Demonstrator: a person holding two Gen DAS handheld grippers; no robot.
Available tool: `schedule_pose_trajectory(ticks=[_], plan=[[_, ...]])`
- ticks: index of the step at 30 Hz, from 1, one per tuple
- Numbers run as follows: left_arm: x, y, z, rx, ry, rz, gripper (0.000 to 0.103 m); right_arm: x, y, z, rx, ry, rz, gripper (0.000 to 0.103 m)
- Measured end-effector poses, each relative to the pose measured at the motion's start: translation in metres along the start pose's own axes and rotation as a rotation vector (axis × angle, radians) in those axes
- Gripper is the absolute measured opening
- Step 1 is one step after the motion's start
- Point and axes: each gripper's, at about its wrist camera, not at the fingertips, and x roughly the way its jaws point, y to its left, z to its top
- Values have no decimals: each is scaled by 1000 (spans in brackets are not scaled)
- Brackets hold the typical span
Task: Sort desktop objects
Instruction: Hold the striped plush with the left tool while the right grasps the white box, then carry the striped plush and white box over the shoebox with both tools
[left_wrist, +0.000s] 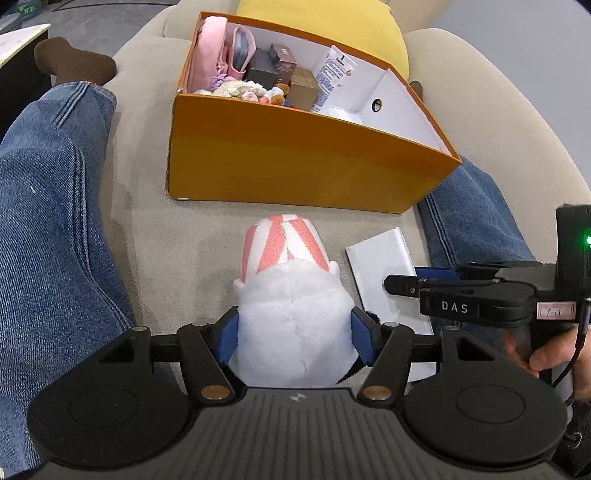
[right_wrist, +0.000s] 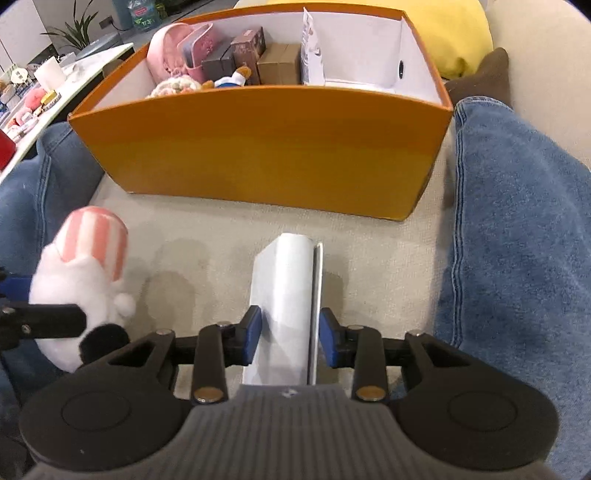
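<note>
In front of the orange box (left_wrist: 295, 173), the left hand-held gripper (left_wrist: 294, 332) grasps the plush toy (left_wrist: 291, 295) while the right hand-held gripper (right_wrist: 290, 338) brackets the white case (right_wrist: 286, 295), seemingly not yet clenched; lifting both into the box likely comes next.

Your open lane is the beige cushion strip between the grippers and the orange box.

Ahead of you the orange box (right_wrist: 258, 147) walls off the way forward; you can enter it only from above, and its left part is packed with small items while the white floor (left_wrist: 391, 99) at its right end is bare. Your denim legs (right_wrist: 517, 221) hem the strip in on both sides. The plush toy (left_wrist: 291, 295) in the left gripper (left_wrist: 295, 338) and the white flat box (right_wrist: 288, 295) between the right gripper (right_wrist: 290, 339) fingers sit just beside each other, leaving only a narrow gap.
</note>
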Motion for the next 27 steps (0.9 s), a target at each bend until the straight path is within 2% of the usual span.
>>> schedule_pose_trajectory(ticks=[4,12,17,22,27], plan=[[-1,0,2,-3,3,-3,71,9,0,4,40,32,32,42],[-3,-7,5,4,3,-12,71,9,-4,-25,88,73,75,50],[-13,-15,7,30,-24,-8,71,-5,-7,-25,105,26,112,36],[-33,-26,17,58,-66,-50,71,-25,1,-18,57,-29,107,32],[-60,-39,35,101,-113,-93,71,-65,-10,-8,70,-105,144,31]])
